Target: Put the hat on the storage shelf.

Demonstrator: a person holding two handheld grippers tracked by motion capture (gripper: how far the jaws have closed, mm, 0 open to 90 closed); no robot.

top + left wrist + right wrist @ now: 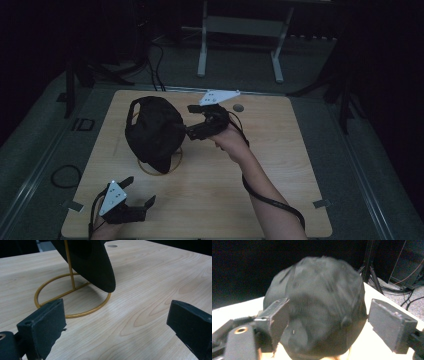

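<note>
From above, a black cap (152,131) was seen perched on a gold wire stand (161,167) on the worktop (280,165). The right gripper (191,121), jaws apart, was held level at the cap's side by an outstretched forearm; the cap would best be left settled squarely.

In the left gripper view, the brim hung over the stand's ring, between wide-open, empty jaws.

In the right gripper view, the cap sat between parted jaws, seemingly untouched.
</note>
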